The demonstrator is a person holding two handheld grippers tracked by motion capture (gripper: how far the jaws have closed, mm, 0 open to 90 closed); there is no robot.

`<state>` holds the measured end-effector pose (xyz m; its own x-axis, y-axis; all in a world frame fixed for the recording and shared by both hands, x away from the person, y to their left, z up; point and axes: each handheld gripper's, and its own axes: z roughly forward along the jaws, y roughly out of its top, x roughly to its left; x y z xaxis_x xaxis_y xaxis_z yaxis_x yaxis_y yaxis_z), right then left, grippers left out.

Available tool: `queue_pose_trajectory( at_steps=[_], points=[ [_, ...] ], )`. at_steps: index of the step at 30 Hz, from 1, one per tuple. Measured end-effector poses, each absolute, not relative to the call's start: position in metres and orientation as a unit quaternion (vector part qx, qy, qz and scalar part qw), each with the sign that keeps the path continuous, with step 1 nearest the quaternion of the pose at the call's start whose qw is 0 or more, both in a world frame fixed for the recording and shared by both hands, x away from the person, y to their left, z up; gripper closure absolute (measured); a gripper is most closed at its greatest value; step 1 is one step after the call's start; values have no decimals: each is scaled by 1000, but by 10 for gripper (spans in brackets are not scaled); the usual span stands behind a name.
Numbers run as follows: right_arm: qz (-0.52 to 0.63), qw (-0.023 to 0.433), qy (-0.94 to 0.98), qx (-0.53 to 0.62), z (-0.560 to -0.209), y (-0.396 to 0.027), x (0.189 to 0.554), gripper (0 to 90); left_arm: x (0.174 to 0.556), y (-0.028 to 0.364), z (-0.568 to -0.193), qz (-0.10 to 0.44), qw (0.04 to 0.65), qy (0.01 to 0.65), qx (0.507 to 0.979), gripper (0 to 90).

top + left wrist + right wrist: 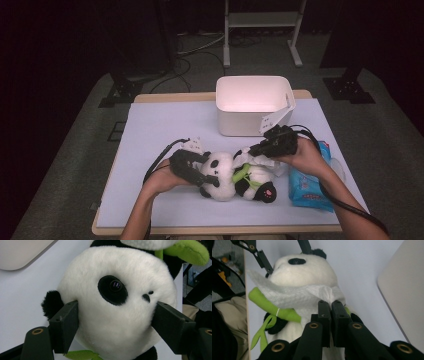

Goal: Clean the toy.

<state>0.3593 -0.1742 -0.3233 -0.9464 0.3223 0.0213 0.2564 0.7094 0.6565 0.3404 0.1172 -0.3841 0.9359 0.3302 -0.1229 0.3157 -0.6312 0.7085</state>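
Item: plush panda (227,176), lying on the bench (160,125) before the white bin (252,105). Left tool (202,176) clamped its head. Right tool (331,305) pinched a white wipe (294,296) against its chest. Wiping under way; completion not judged.

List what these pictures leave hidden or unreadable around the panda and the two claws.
- High view: the right claw tip, buried in the white tissue.
- High view: print on the blue wipes pack, too small, partly under the right forearm.
- Left claw view: the panda body, cut off by the frame edges.
- Right claw view: the panda's belly, covered by the tissue.
- High view: the white bin floor, washed out by glare.
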Motion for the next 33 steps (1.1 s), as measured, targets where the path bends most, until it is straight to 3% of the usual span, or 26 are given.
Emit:
queue_pose_trajectory(
  at_steps=[18, 27, 33],
  points=[
    [361, 22, 916, 173, -354, -205, 334, 859, 344, 119, -386, 4, 392, 193, 899, 222],
    [357, 41, 912, 197, -359, -221, 325, 743, 345, 120, -387, 0, 394, 197, 898, 221],
    [357, 23, 909, 215, -371, -228, 327, 691, 346, 121, -387, -3, 396, 202, 896, 219]
  ],
)
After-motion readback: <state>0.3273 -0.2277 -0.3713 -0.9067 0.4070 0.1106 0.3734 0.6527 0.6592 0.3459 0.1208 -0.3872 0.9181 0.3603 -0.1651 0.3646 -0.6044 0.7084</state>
